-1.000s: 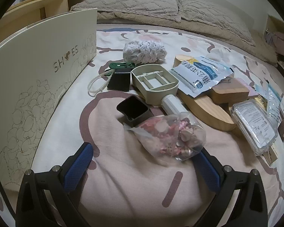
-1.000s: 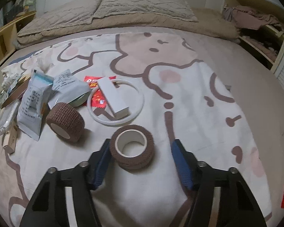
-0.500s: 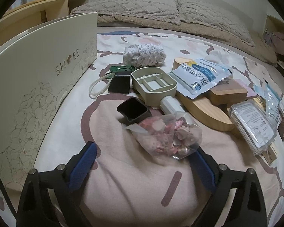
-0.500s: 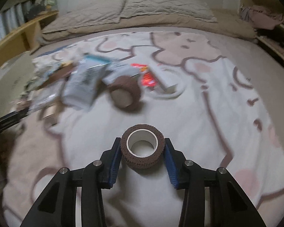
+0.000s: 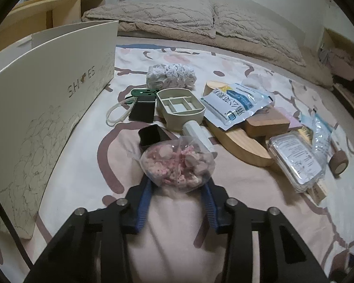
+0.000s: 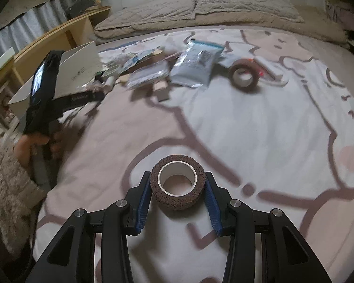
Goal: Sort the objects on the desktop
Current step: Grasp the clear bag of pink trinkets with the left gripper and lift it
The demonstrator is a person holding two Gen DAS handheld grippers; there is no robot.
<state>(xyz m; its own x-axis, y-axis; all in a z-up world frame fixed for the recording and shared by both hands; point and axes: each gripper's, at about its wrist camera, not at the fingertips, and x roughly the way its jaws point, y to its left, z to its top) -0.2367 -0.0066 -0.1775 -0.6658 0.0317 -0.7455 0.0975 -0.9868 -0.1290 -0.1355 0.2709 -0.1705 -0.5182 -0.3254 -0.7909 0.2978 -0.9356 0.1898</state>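
Left claw (image 5: 177, 188), its jaws just closed in, is clenched on a clear bag of pink trinkets (image 5: 177, 164) beside the shoe box (image 5: 47, 108). Right claw (image 6: 177, 189) is clamped around a brown bandage roll (image 6: 177, 185), held over the bed, well apart from that box.

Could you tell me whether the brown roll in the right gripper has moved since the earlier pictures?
Yes. The brown roll, clamped in the right gripper, has travelled leftward, away from the second roll.

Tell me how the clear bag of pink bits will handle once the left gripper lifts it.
Probably floppy: the clear bag is thin film bulging round loose pieces, so it may sag. It looks light. The left gripper, jaws just closing, pinches only its near edge, so it might slip.
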